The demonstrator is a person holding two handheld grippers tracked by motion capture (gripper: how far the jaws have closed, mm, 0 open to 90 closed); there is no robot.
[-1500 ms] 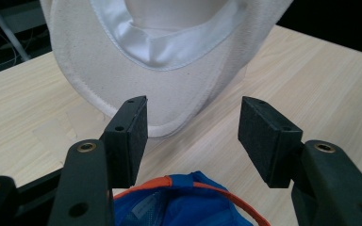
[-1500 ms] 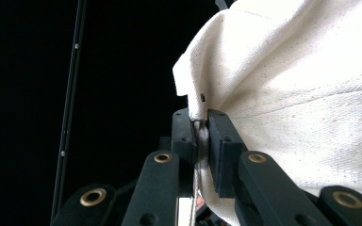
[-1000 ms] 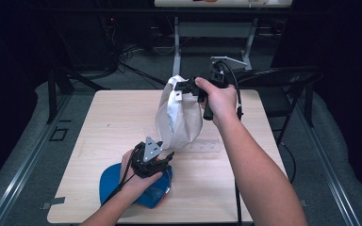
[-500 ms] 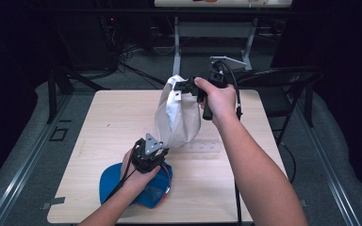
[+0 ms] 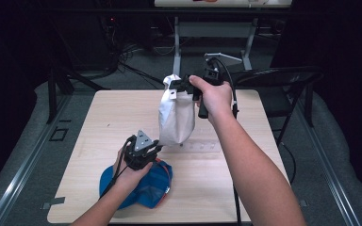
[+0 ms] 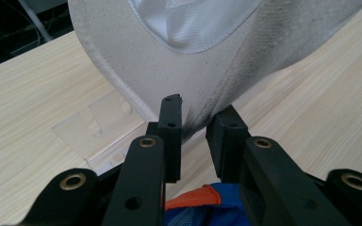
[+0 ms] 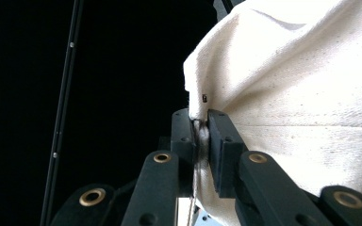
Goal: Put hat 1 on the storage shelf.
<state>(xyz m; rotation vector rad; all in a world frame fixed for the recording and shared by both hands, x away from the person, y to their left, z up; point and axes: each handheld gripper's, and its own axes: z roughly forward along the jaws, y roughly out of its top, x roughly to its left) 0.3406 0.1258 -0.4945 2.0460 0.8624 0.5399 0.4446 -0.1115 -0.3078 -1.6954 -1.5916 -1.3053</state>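
Left gripper (image 5: 152, 149) risen off blue cap (image 5: 141, 184), jaws parted, right gripper (image 7: 201, 134) clamping white cap (image 5: 176, 117), wooden table (image 5: 108, 117)

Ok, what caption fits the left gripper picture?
Open left gripper with its fingers around the white cloth bag's bottom edge.

White cloth cap (image 5: 176, 117) hanging above table; blue cap (image 5: 146, 186) lying flat.

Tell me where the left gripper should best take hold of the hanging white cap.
Probably the white cap at its lowest hanging edge, approached from below. The right gripper pinches its top edge, so that bottom edge hangs free, already between the left gripper's open jaws.
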